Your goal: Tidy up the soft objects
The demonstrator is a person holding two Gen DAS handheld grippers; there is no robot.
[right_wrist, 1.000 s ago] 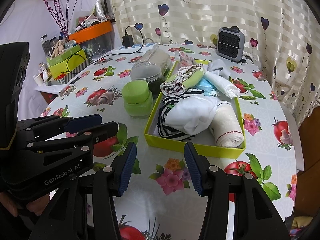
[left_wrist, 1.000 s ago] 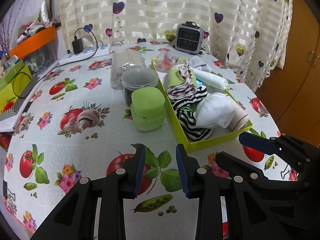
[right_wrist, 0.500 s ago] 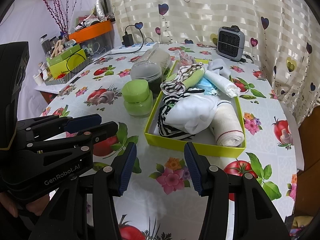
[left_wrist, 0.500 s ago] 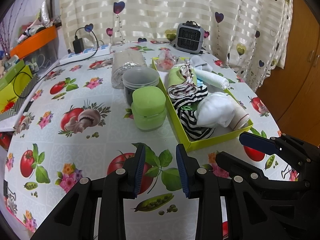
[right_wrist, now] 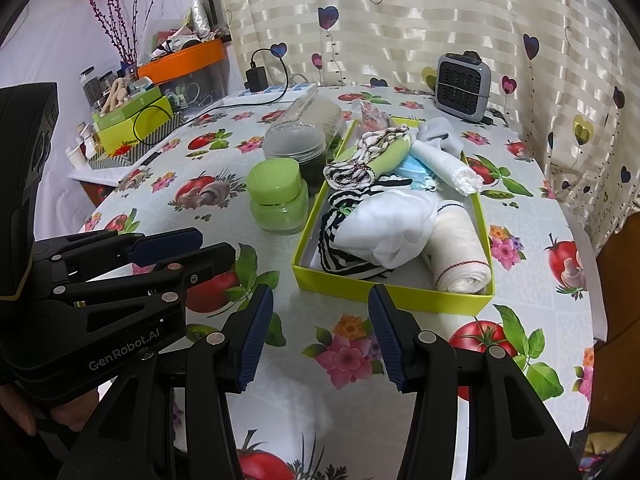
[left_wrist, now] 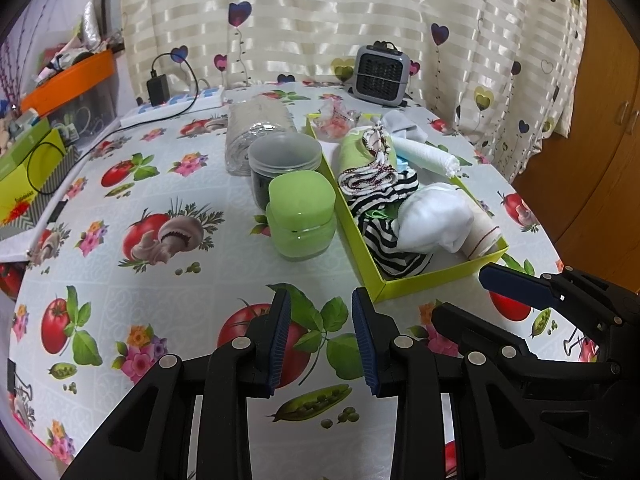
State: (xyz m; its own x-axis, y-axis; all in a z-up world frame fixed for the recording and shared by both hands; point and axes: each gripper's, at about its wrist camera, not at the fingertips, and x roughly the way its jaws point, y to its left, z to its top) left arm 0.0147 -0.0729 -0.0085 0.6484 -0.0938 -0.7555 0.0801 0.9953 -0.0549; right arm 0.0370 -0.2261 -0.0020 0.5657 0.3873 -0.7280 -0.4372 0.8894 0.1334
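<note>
A lime-yellow box [left_wrist: 434, 280] [right_wrist: 384, 294] on the table holds soft things: a white cloth [left_wrist: 434, 220] [right_wrist: 392, 224], a black-and-white striped cloth [left_wrist: 384, 240] [right_wrist: 340, 256], a rolled cream towel [right_wrist: 460, 252], a green cloth and a white roll [right_wrist: 444, 164]. My left gripper [left_wrist: 320, 328] hovers open over the tablecloth, just left of the box's near corner, nothing between its jaws. My right gripper [right_wrist: 320, 328] stands open in front of the box's near wall, empty too.
A green lidded jar [left_wrist: 301, 216] [right_wrist: 278, 196] and a clear tub [left_wrist: 285, 160] stand left of the box, with a wrapped grey roll [left_wrist: 256, 132] behind. A small grey heater [left_wrist: 380, 74] sits at the back. Boxes and an orange bin [right_wrist: 182, 60] crowd the far left.
</note>
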